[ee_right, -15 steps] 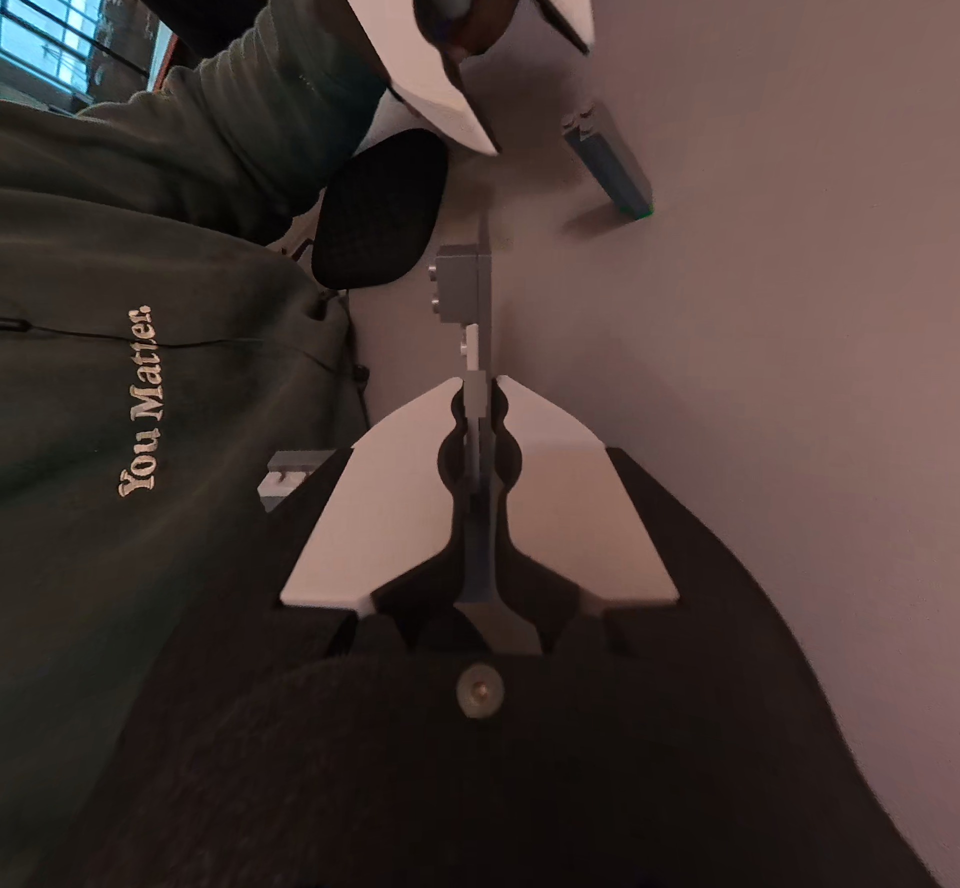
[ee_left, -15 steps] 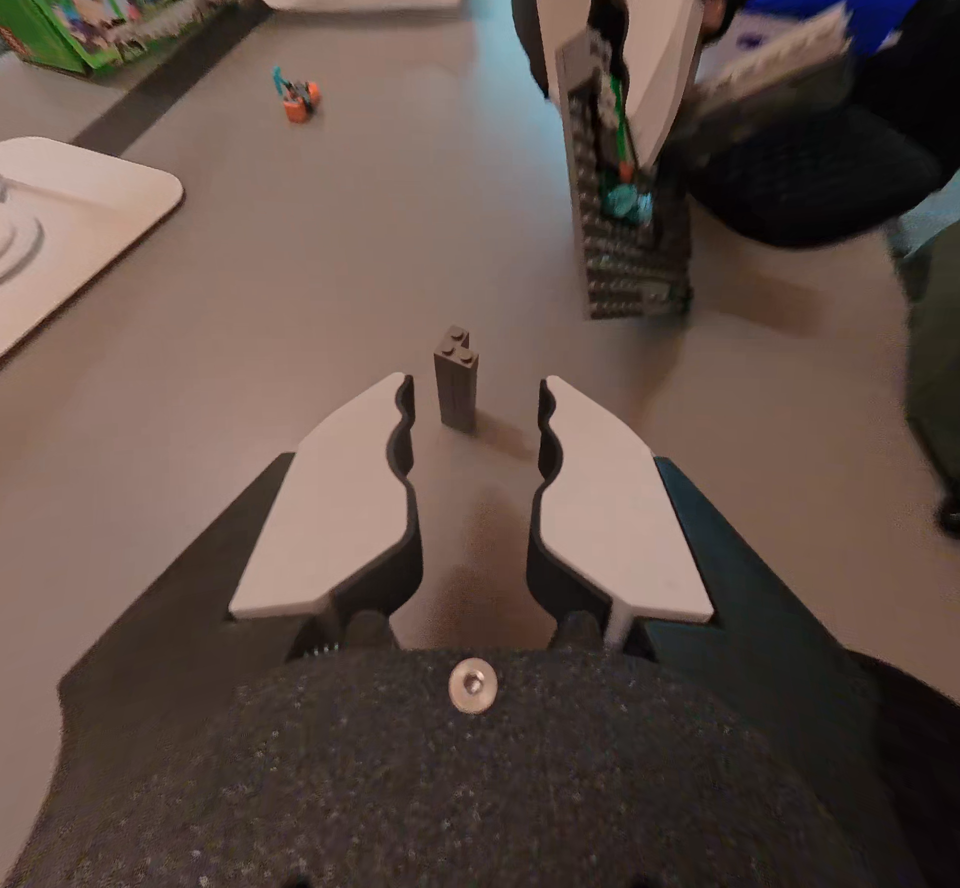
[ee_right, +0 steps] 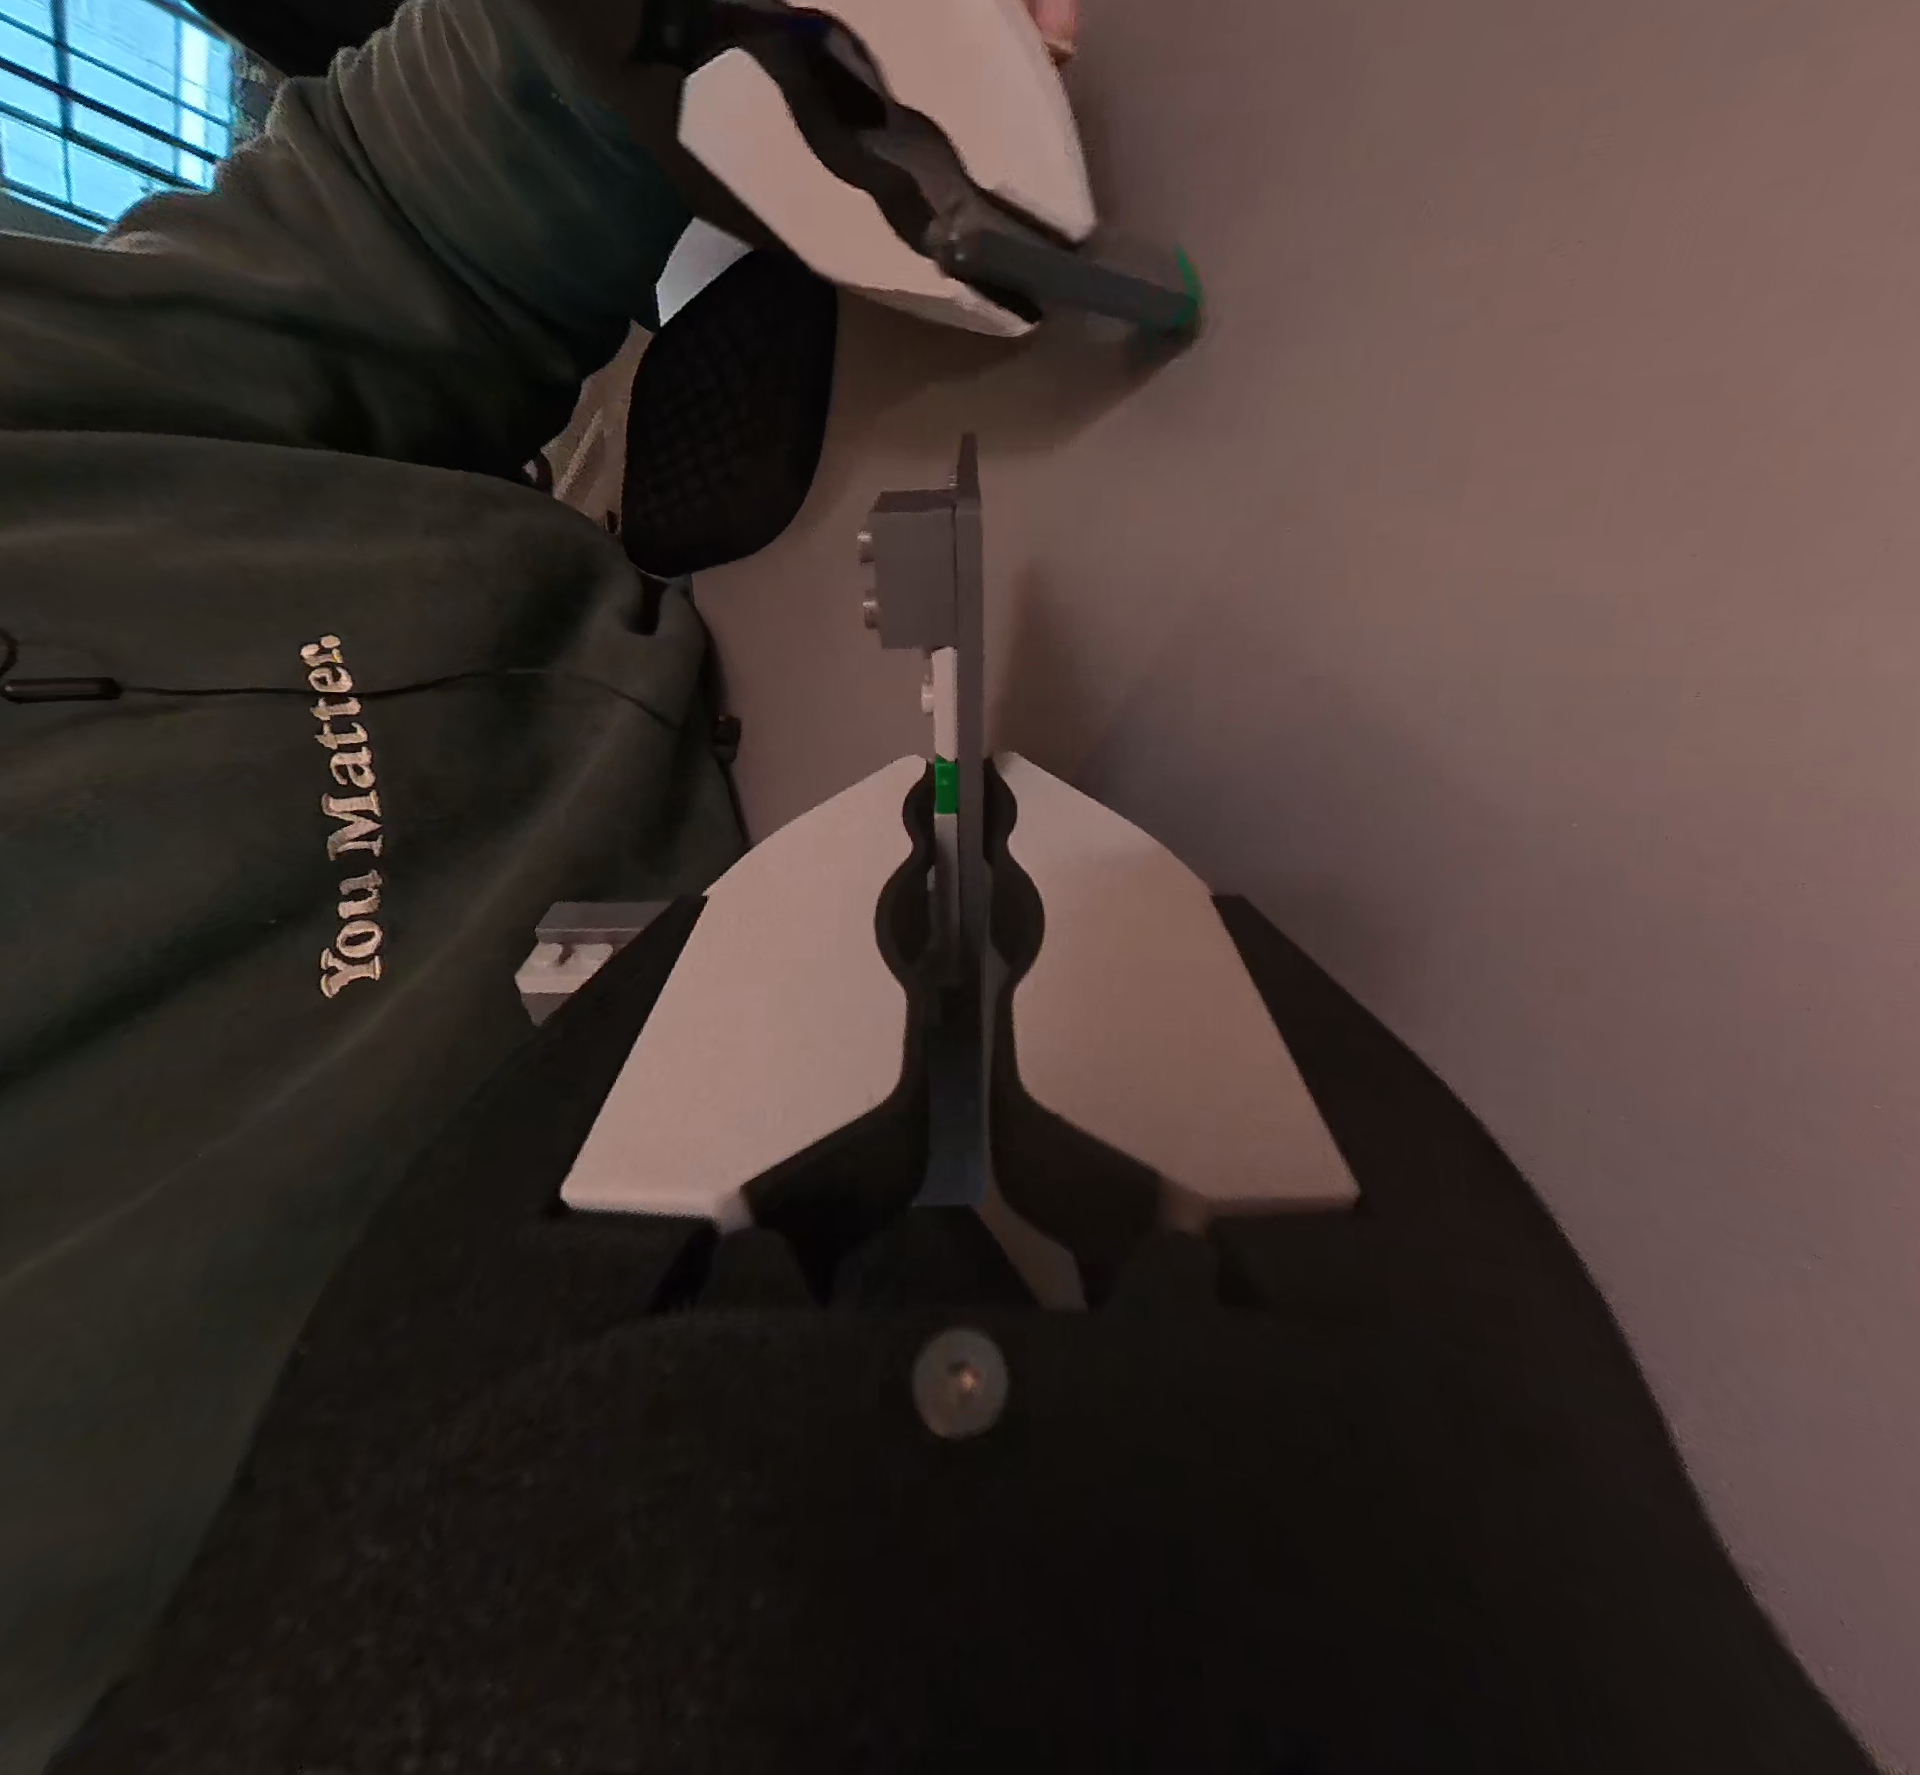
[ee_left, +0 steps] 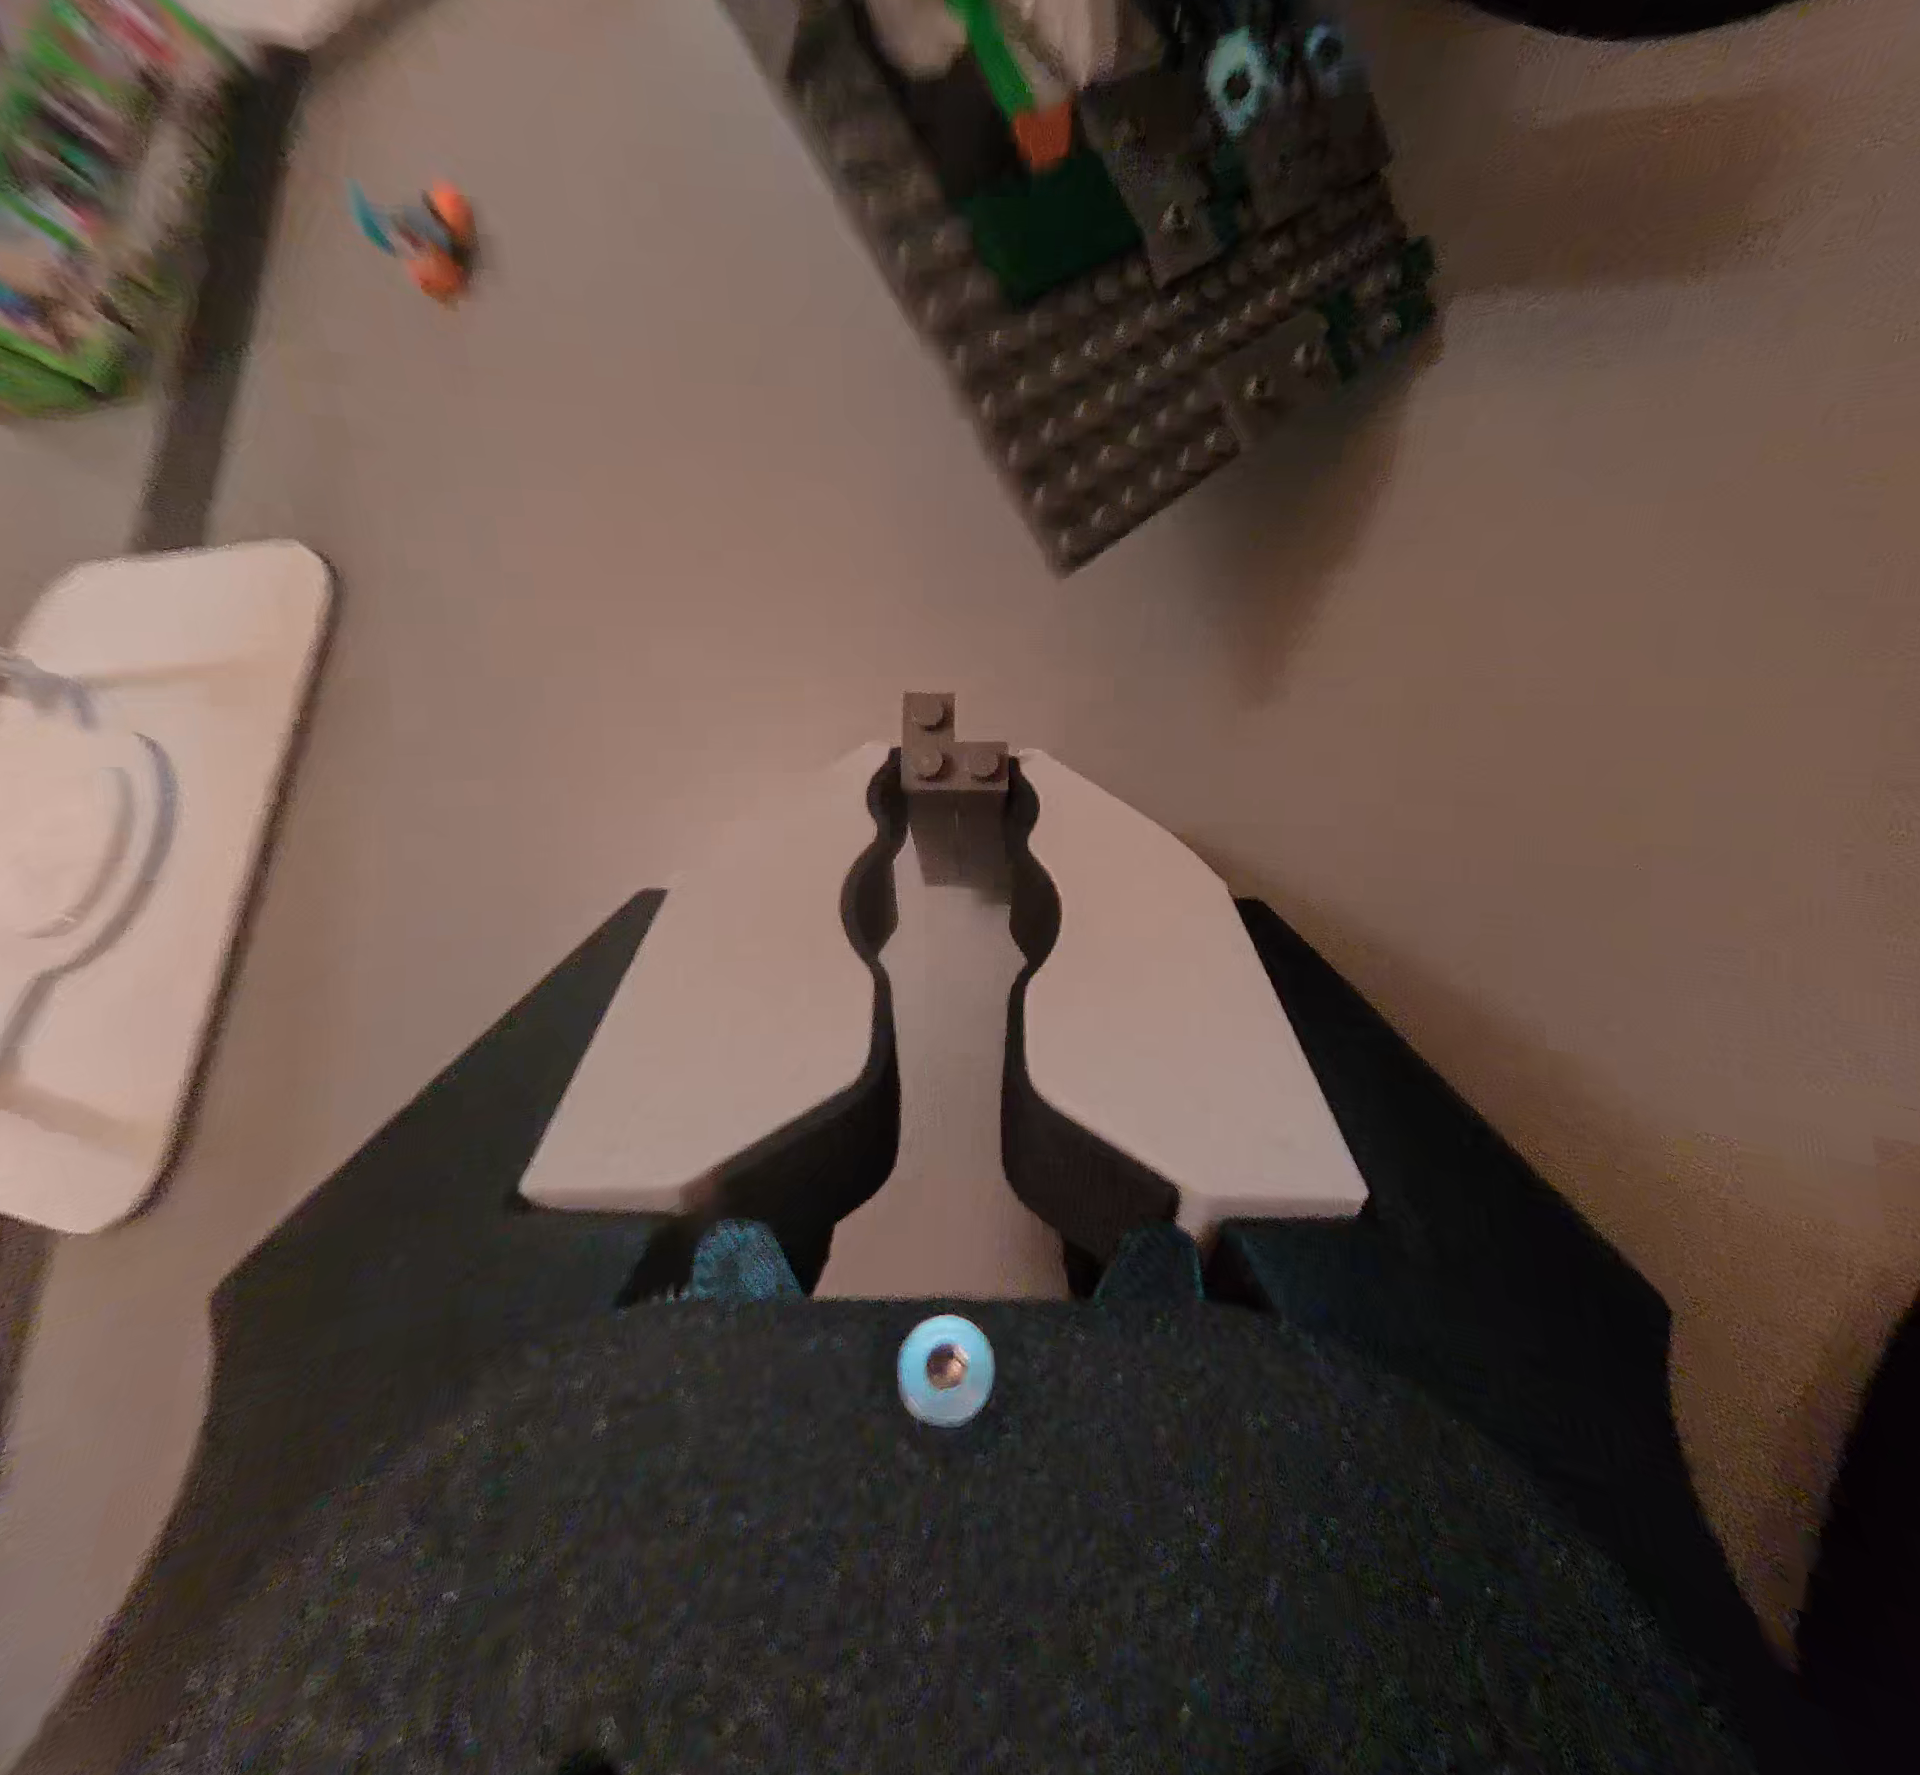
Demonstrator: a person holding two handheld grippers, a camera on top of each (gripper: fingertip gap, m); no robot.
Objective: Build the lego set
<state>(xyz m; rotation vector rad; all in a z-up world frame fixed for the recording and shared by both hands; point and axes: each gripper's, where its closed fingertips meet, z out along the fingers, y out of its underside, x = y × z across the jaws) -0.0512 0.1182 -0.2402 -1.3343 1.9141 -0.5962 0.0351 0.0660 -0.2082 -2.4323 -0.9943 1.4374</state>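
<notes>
Grey tall brick (ee_left: 957, 811) was now clenched in the left tongs (ee_left: 956, 769), which half a second earlier stood open around it on the desk (ee_left: 644, 499); right tongs (ee_right: 961, 780) gripped the studded baseplate (ee_left: 1122, 395) far right, ready for joining.

A short line of pale embroidered lettering runs across the dark green fleece sweatshirt (ee_right: 312, 686) in the right wrist view. The blurred green cardboard box (ee_left: 62, 198) shows nothing readable.

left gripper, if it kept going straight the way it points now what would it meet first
The left gripper, shut on the tall grey corner brick, points steeply down at the table. The brick's foot would likely press into the table first; its height above the table is unclear.
</notes>
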